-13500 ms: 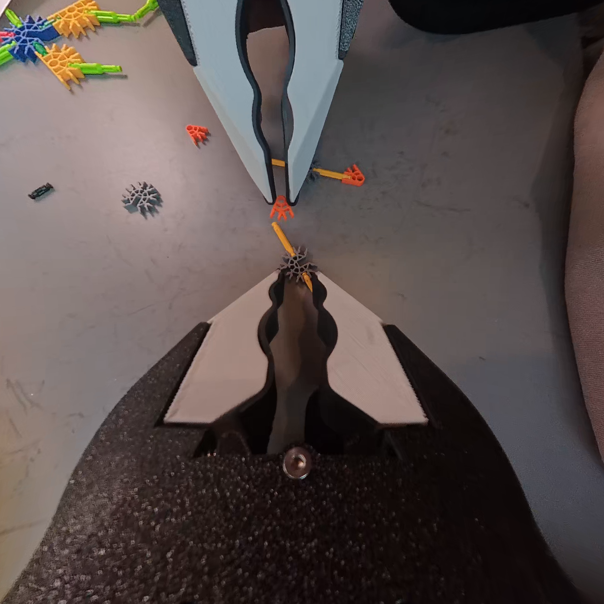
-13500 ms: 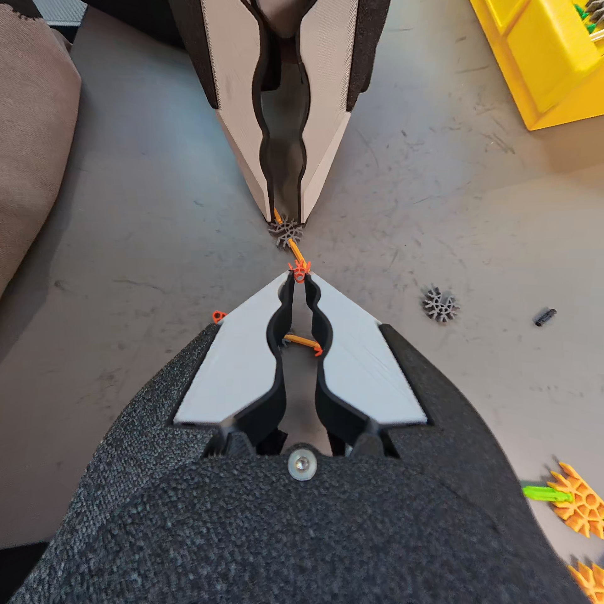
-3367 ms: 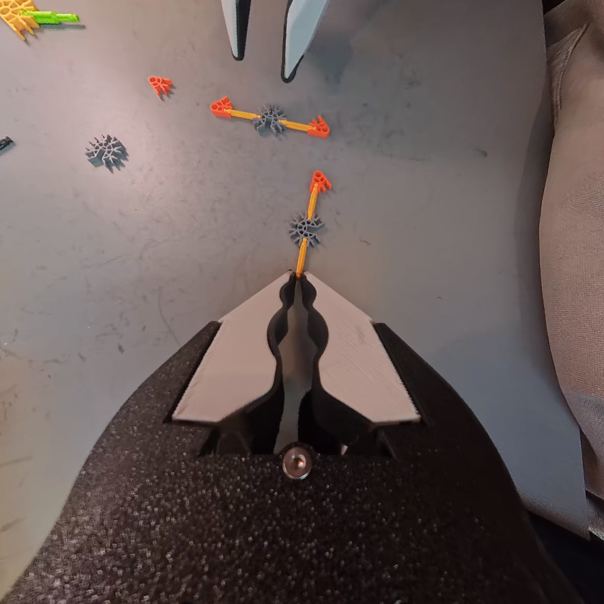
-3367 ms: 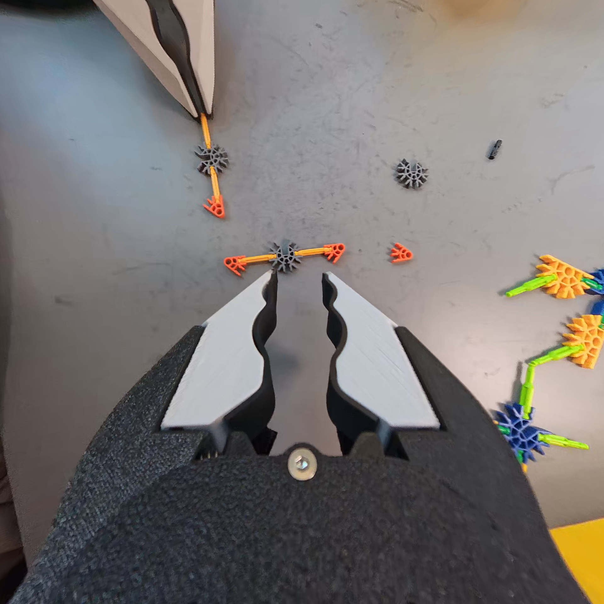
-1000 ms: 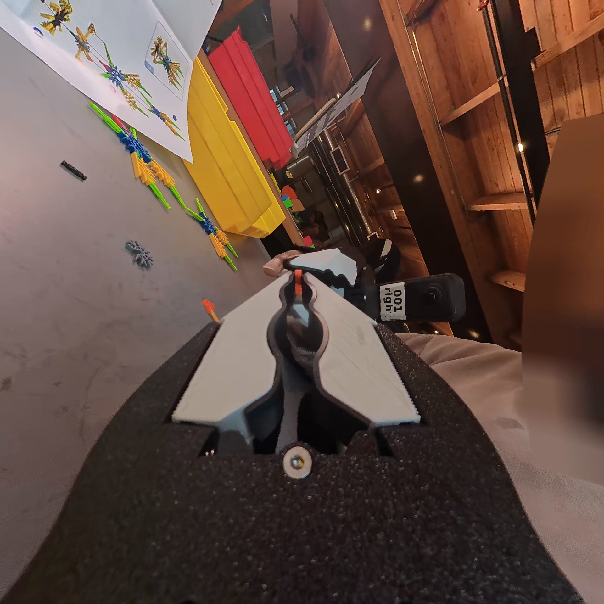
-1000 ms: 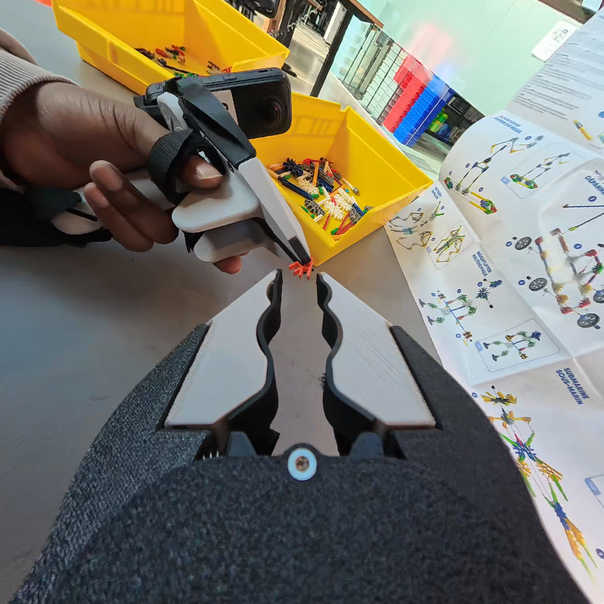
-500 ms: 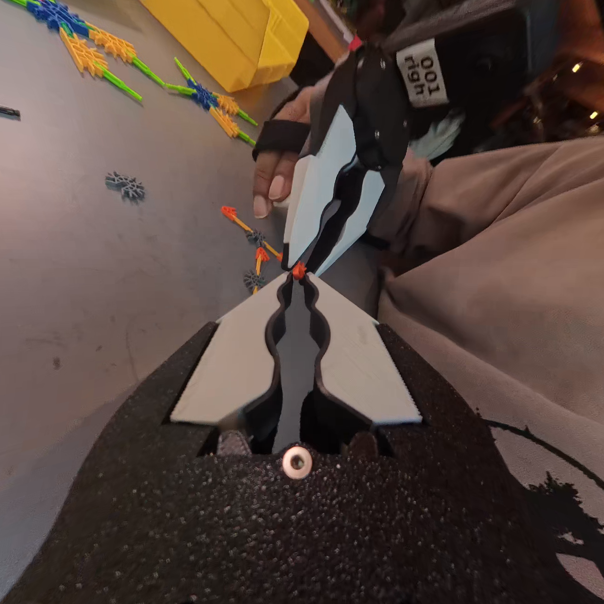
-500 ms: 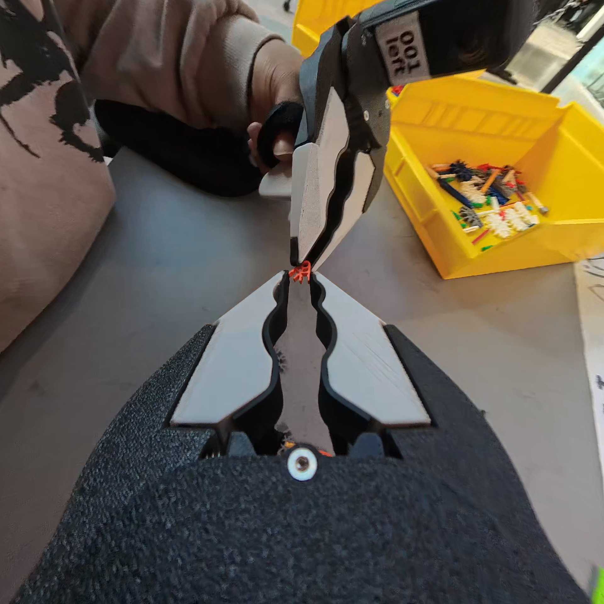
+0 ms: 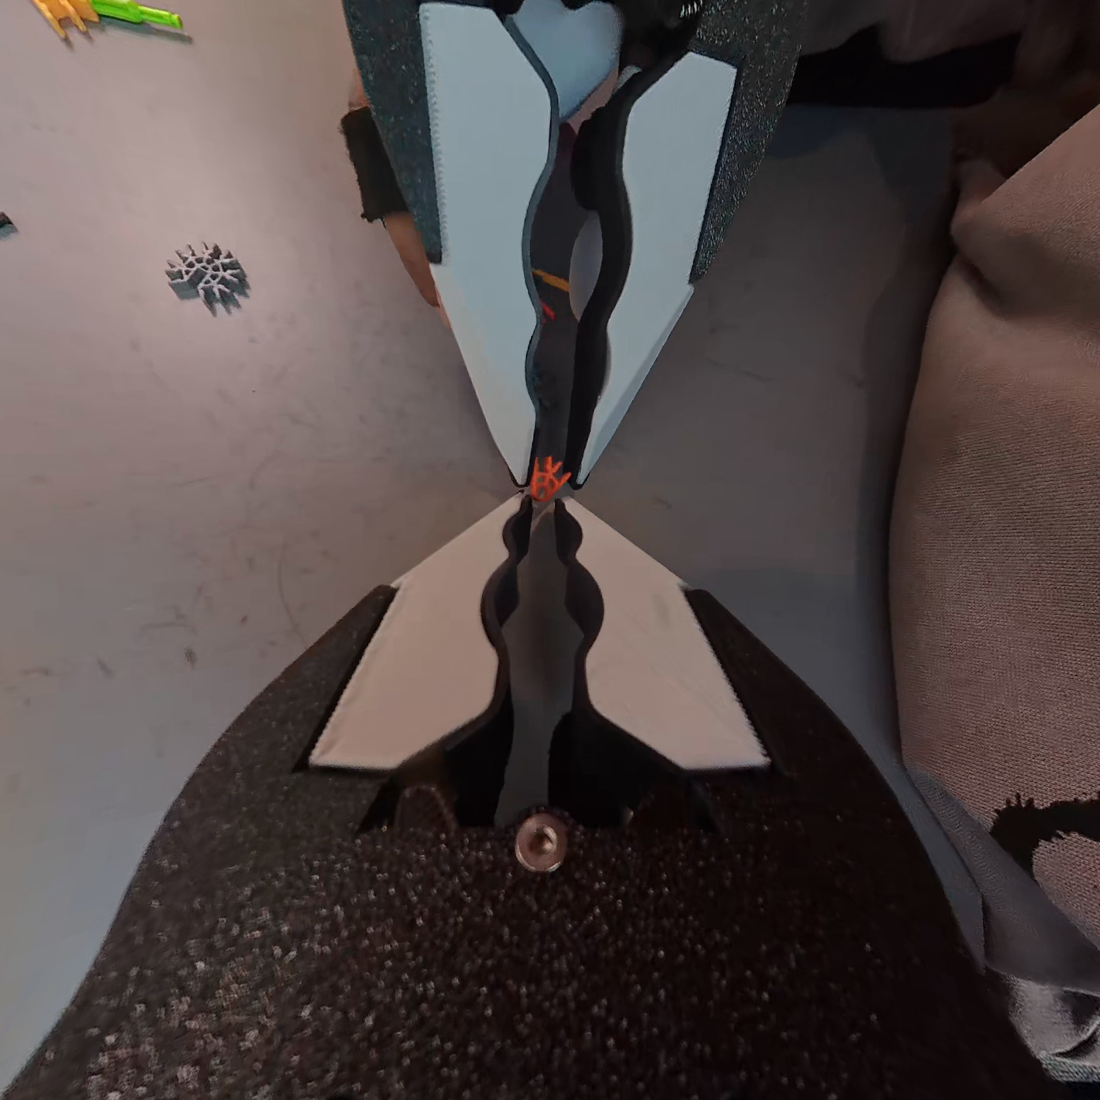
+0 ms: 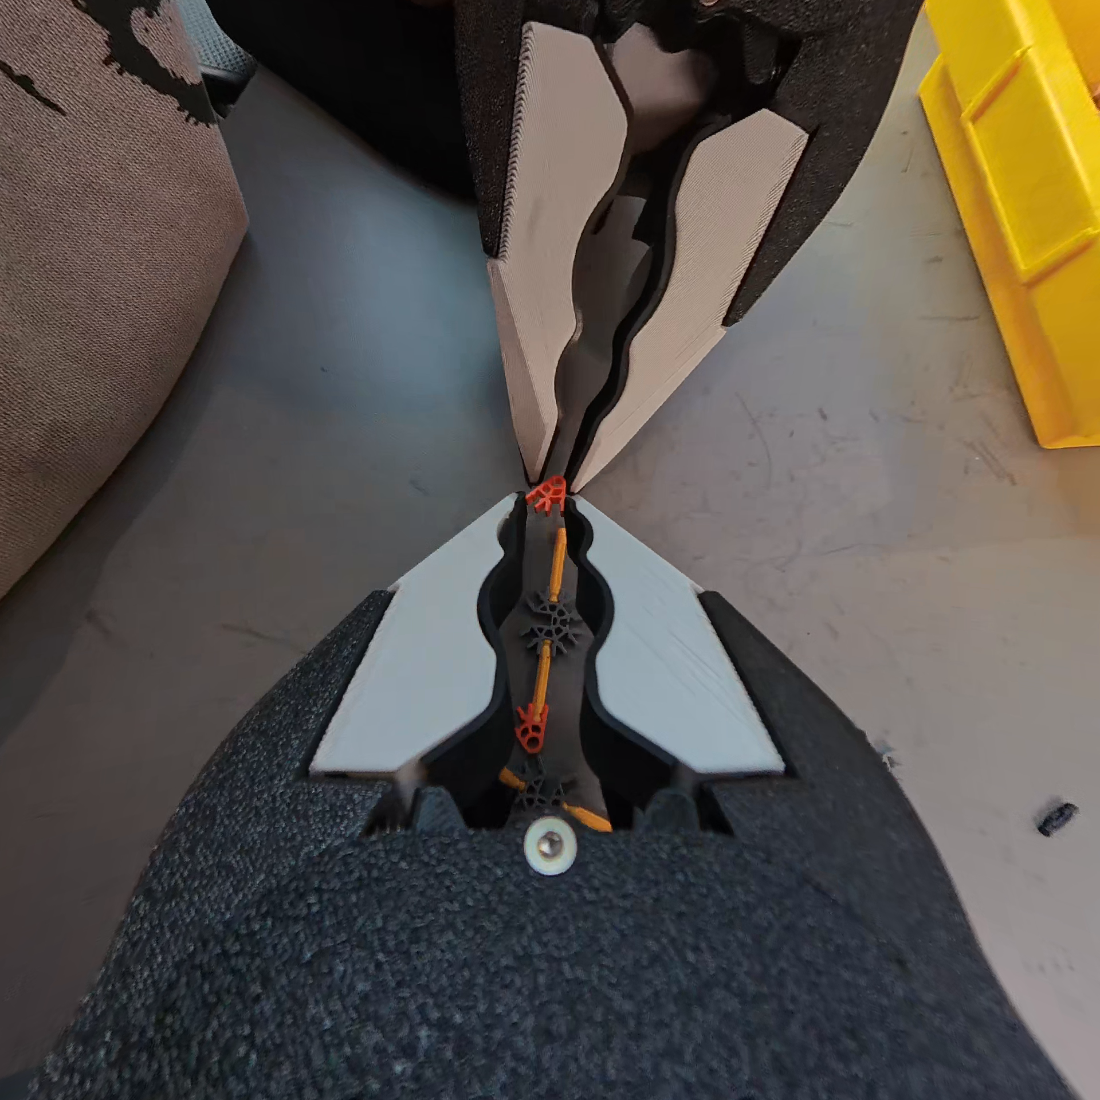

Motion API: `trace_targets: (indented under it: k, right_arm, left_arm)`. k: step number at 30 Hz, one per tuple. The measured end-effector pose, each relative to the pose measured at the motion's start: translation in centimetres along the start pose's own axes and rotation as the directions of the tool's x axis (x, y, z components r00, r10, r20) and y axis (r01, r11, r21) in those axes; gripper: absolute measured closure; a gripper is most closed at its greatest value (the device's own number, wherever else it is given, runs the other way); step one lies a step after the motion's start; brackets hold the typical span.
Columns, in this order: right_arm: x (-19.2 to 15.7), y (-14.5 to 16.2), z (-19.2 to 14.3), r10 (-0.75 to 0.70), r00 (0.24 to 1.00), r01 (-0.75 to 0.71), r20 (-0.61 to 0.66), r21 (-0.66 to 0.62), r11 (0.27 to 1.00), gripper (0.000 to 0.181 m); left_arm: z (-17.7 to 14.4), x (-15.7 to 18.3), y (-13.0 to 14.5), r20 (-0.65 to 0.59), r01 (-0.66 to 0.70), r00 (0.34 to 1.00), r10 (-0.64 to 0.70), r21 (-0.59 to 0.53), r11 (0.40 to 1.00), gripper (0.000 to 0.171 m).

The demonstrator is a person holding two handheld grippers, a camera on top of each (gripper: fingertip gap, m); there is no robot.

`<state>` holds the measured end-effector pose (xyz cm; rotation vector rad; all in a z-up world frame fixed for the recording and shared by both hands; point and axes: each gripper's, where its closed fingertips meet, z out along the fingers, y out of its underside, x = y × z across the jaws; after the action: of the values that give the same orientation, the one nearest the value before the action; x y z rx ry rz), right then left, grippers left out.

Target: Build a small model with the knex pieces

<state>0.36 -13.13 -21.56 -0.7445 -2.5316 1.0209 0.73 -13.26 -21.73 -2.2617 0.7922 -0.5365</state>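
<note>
A small orange fan-shaped connector (image 9: 547, 481) hangs above the grey table, pinched between both grippers, which meet tip to tip. My left gripper (image 9: 540, 503) is shut on its narrow end. My right gripper (image 10: 544, 501) is closed on its fan end (image 10: 549, 493). The right gripper comes in from the top of the left wrist view (image 9: 549, 479), and the left gripper from the top of the right wrist view (image 10: 550, 473). Through the right gripper's gap I see rod assemblies on the table: an orange rod (image 10: 558, 550), grey snowflake connectors (image 10: 553, 619) and an orange end piece (image 10: 531, 729).
A loose grey snowflake connector (image 9: 207, 278) lies left on the table (image 9: 178, 476). A green rod (image 9: 137, 12) is at the far left top. A yellow bin (image 10: 1024, 208) stands at the right, with a small black piece (image 10: 1056, 816) near it. A person's beige sweater (image 9: 1012, 476) borders the table. The grippers are tip to tip, or close to it. My right gripper's tips are some 7 centimeters from the orange end piece (image 10: 531, 729).
Both grippers have tipped down from a raised, tilted pose to point at the table. The right gripper's jaws have narrowed onto the orange connector that the left gripper holds.
</note>
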Motion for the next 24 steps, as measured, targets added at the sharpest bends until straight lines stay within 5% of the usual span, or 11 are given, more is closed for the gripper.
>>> trace_targets:
  k: [24]
  right_arm:
    - [0.6,1.3,-1.5,0.062,0.998,-0.062,-0.009,-0.065,0.996,0.165]
  left_arm:
    - [0.3,-0.6,0.1,0.058,-0.035,0.998,0.035,-0.014,0.999,0.164]
